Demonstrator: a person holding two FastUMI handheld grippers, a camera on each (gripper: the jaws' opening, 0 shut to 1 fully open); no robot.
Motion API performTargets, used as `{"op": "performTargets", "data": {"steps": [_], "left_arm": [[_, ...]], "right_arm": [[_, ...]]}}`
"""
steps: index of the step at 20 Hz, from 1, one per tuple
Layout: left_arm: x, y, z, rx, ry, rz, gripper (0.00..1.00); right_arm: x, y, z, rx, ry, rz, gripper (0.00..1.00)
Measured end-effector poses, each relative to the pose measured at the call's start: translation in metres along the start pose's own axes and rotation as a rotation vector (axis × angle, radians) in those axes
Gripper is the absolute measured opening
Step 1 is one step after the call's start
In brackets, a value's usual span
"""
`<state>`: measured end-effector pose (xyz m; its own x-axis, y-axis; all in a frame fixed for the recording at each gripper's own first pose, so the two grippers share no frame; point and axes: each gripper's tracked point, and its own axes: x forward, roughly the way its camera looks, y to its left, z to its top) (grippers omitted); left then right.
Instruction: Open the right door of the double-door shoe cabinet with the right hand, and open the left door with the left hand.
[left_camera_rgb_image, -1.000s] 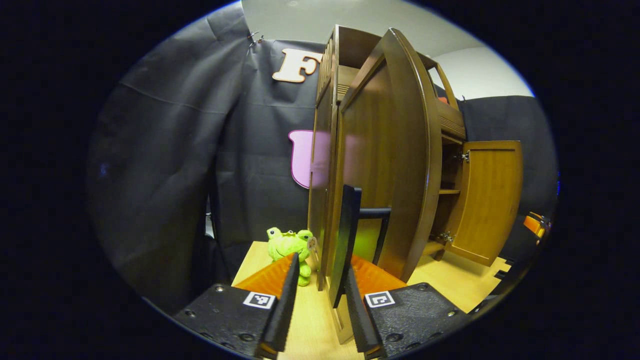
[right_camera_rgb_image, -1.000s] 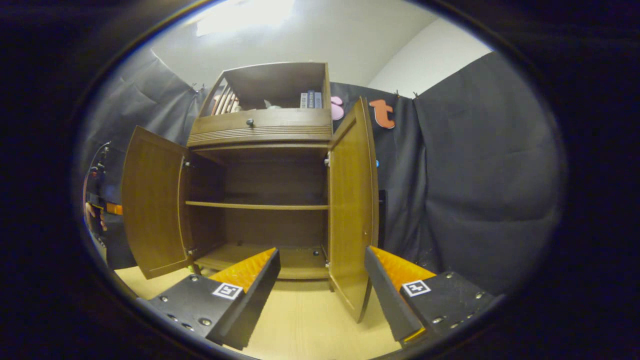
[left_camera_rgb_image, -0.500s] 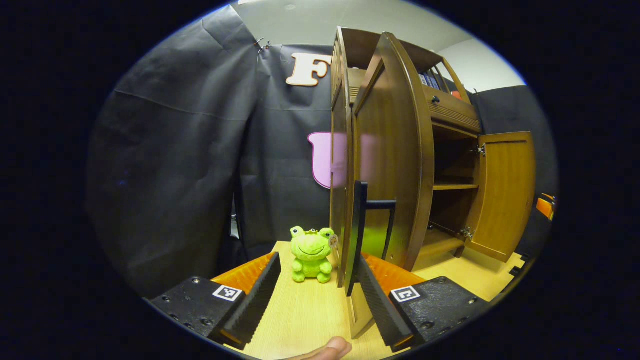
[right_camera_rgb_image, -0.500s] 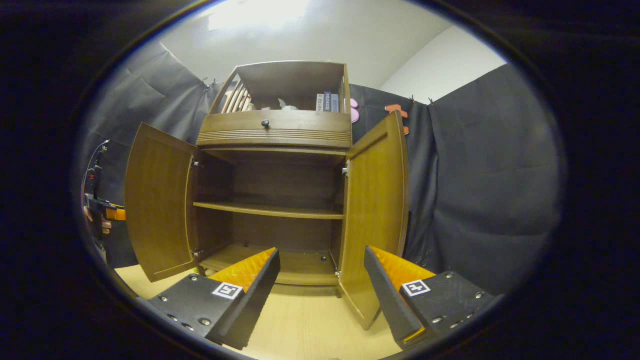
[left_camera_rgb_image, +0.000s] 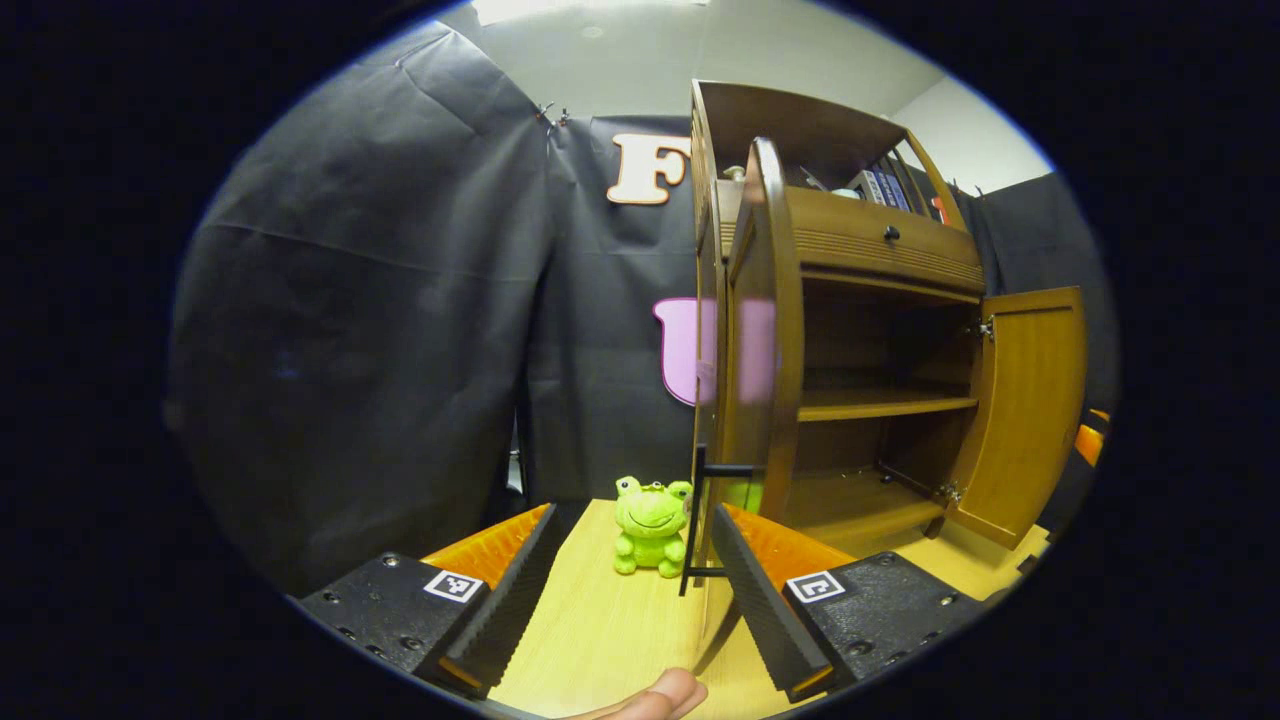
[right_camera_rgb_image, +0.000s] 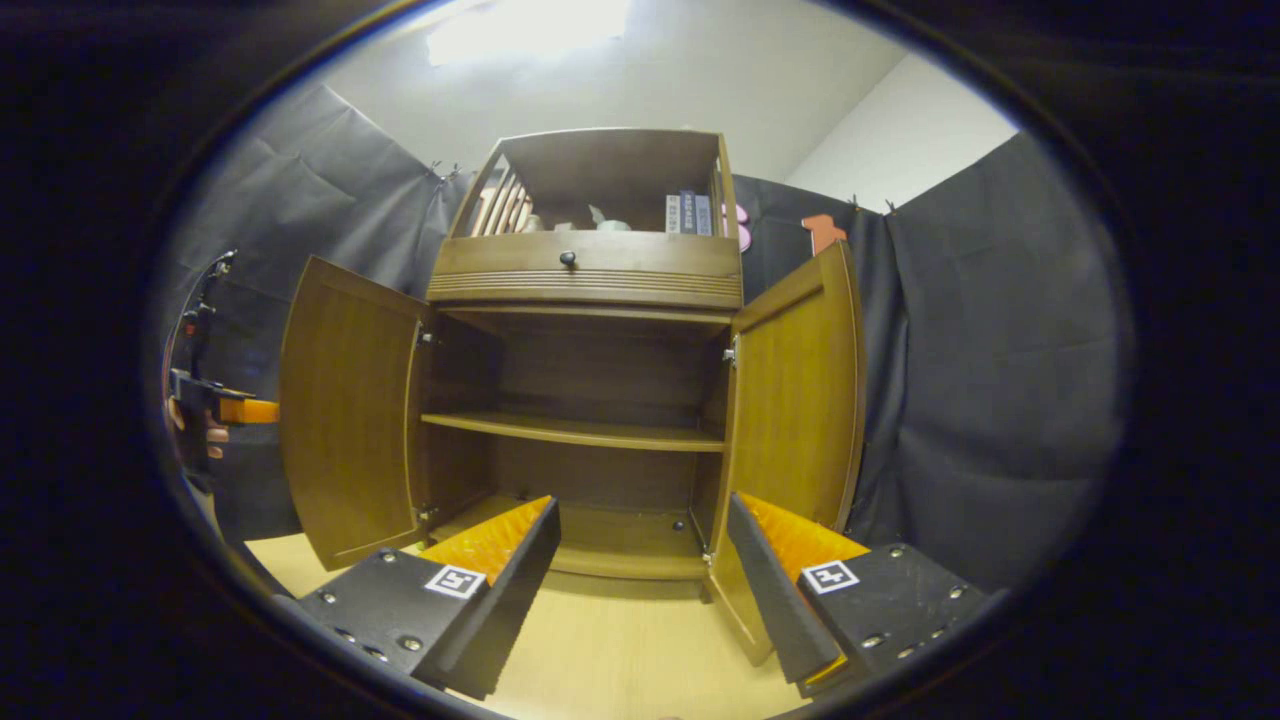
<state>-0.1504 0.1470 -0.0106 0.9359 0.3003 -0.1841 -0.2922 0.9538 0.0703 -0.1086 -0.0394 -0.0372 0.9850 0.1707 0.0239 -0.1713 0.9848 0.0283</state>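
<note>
The cabinet (right_camera_rgb_image: 585, 400) stands on a pale wooden floor (right_camera_rgb_image: 620, 650) with both doors swung wide. In the right gripper view, far left of the cabinet, a hand (right_camera_rgb_image: 195, 425) holds the other gripper. Next comes the left door (right_camera_rgb_image: 345, 420), then the bare shelf (right_camera_rgb_image: 575, 432) inside, then the right door (right_camera_rgb_image: 795, 400). The right gripper (right_camera_rgb_image: 640, 580) hangs in front of the cabinet, fingers spread apart and holding nothing. In the left gripper view, a green plush frog (left_camera_rgb_image: 650, 525) sits just left of the cabinet, beside the left door's black handle (left_camera_rgb_image: 700, 530). The left gripper (left_camera_rgb_image: 625, 590) is spread wide, gripping nothing, its right finger (left_camera_rgb_image: 750, 600) close beside that handle.
</note>
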Motion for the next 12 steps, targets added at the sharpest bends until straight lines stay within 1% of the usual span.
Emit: {"op": "performTargets", "data": {"steps": [2,3,5,6,7,8,9,12], "left_arm": [[-0.004,-0.013,0.012,-0.01,-0.027,-0.016,0.91],[-0.005,-0.021,0.015,-0.017,-0.03,-0.029,0.95],[-0.005,-0.032,0.019,-0.036,-0.032,-0.038,0.95],[-0.005,-0.038,0.022,-0.044,-0.034,-0.04,0.91],[-0.006,-0.044,0.023,-0.053,-0.032,-0.042,0.95],[-0.007,-0.052,0.023,-0.063,-0.028,-0.043,0.93],[-0.008,-0.062,0.025,-0.068,-0.03,-0.054,0.92],[-0.01,-0.092,0.03,-0.077,-0.042,-0.1,0.92]], "right_arm": [[-0.002,-0.005,0.001,0.002,0.0,-0.007,0.99],[-0.003,-0.009,0.001,0.005,-0.006,-0.013,0.99],[-0.005,-0.013,0.005,0.007,-0.016,-0.017,0.97],[-0.005,-0.014,0.007,0.007,-0.021,-0.017,0.99],[-0.006,-0.014,0.008,0.006,-0.024,-0.016,0.97],[-0.006,-0.015,0.008,0.002,-0.024,-0.014,0.99],[-0.007,-0.013,0.007,-0.002,-0.023,-0.011,0.99],[-0.008,-0.011,0.006,-0.007,-0.02,-0.002,0.99]]}}
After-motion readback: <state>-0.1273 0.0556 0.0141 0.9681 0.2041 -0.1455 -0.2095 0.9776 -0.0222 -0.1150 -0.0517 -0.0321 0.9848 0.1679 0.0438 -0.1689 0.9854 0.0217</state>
